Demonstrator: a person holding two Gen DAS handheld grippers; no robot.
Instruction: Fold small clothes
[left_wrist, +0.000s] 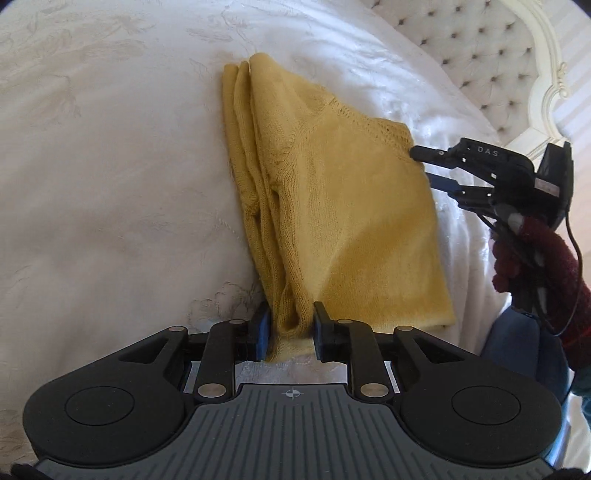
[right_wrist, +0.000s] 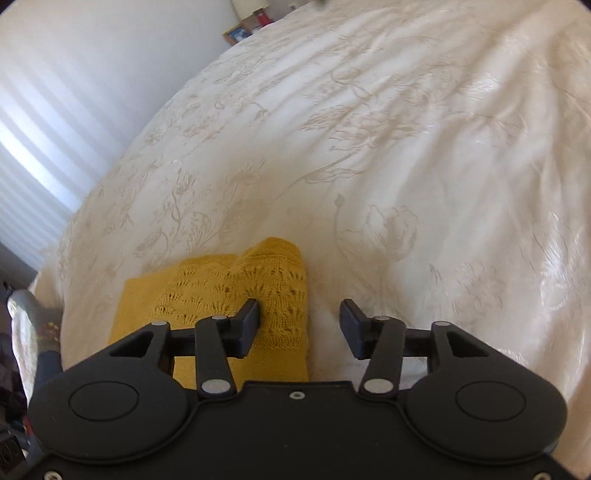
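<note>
My left gripper (left_wrist: 290, 332) pinches the folded mustard-yellow knit garment (left_wrist: 332, 206) on the white embroidered bedspread (left_wrist: 110, 166), its length toward twelve o'clock, while my right gripper (right_wrist: 299, 325) gapes wide at its three o'clock edge.

We hold our black two-finger left gripper (left_wrist: 290, 334) closed on bunched yellow knit garment (left_wrist: 332, 206); our black right gripper (right_wrist: 299, 328), fingers spread, rests at its far edge.
</note>
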